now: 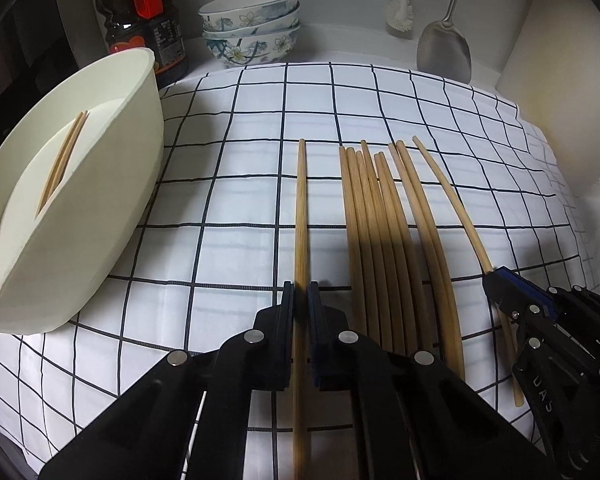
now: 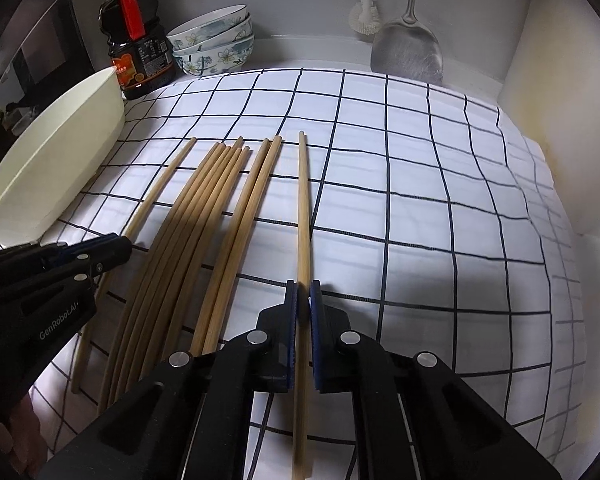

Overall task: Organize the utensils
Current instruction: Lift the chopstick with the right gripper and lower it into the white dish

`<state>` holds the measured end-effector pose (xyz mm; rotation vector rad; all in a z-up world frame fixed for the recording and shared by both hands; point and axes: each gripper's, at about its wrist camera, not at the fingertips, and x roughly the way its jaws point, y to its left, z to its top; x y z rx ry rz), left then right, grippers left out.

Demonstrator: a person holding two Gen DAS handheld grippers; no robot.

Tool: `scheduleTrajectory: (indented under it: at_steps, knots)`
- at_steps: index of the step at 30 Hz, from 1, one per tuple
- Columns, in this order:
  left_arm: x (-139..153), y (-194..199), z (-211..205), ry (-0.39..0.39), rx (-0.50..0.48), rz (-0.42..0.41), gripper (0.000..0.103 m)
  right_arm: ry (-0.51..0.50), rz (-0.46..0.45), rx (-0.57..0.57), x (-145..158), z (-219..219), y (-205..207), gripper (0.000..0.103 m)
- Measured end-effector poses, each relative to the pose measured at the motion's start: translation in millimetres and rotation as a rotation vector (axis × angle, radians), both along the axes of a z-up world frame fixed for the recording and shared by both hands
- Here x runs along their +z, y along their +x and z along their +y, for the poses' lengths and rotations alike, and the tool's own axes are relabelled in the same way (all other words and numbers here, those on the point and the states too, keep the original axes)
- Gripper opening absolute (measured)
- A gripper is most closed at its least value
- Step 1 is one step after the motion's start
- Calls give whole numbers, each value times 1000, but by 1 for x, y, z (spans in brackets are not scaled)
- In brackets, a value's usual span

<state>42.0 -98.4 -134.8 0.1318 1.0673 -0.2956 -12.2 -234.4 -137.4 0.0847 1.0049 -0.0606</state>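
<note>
1. While the white tub (image 1: pixel 80 184) at the left edge of the checked cloth (image 1: pixel 228 184) already holds two chopsticks (image 1: pixel 62 160), the step in hand looks like lifting two more to join them.
2. Left gripper (image 1: pixel 301 292): its jaws are nearly closed around the leftmost chopstick (image 1: pixel 301 208), which lies apart from the rest; whether the pads already pinch it I cannot tell. Squeeze evenly and lift level so the stick does not swing.
3. Middle of the cloth: the loose bundle of chopsticks (image 1: pixel 374 220) lies side by side, tips toward the back edge; avoid nudging it.
4. Right gripper (image 2: pixel 303 292): likewise almost shut about the rightmost chopstick (image 2: pixel 303 208), contact uncertain.
5. Along the back edge stand a sauce bottle (image 1: pixel 140 20), stacked floral bowls (image 1: pixel 250 26), a brush (image 1: pixel 400 10) and a steel spatula (image 1: pixel 444 48) against grey walls.
</note>
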Motion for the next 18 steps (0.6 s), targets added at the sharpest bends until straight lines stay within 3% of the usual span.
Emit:
scheduleTrajectory:
  at_steps: [9, 18]
  knots:
    - [28, -5, 10, -42, -4, -9, 7, 67, -34, -38, 29, -3, -10, 6]
    - [98, -5, 50, -108, 26, -107, 7, 62, -116, 20, 88, 31, -5, 6]
